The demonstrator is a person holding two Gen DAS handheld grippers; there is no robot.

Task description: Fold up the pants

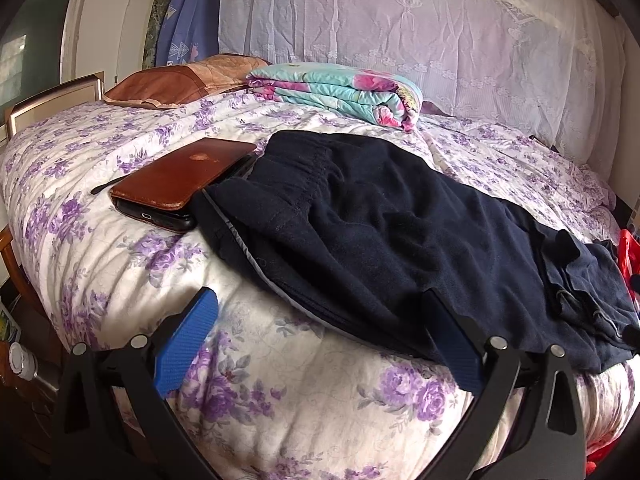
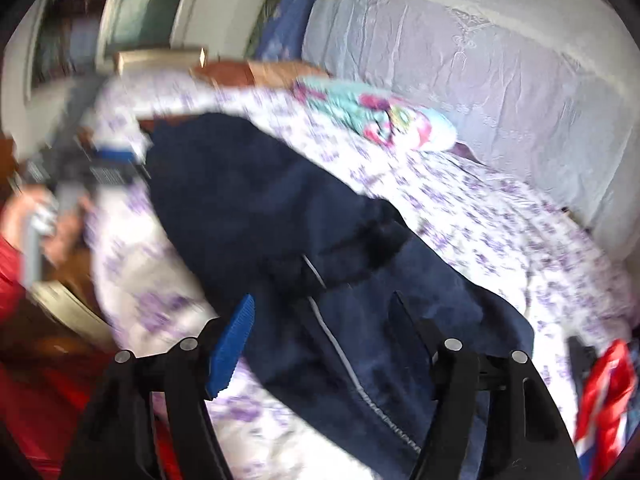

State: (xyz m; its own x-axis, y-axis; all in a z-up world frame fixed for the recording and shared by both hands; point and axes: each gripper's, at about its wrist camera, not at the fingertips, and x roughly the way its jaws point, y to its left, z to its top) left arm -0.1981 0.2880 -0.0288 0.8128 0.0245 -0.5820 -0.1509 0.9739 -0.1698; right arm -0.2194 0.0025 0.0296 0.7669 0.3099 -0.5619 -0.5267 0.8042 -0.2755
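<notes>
Dark navy pants [image 1: 400,232] lie across a floral-quilted bed [image 1: 120,248], waistband toward a brown wallet [image 1: 180,176], legs trailing right. The left gripper [image 1: 320,340] hovers wide open and empty at the near edge; the right gripper [image 2: 320,344], equally open and empty, sits over the leg end, nearer the cuffs

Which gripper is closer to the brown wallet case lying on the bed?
Left. The left gripper is open just in front of the brown wallet case. The right gripper is open over the pants leg end, farther away.
</notes>
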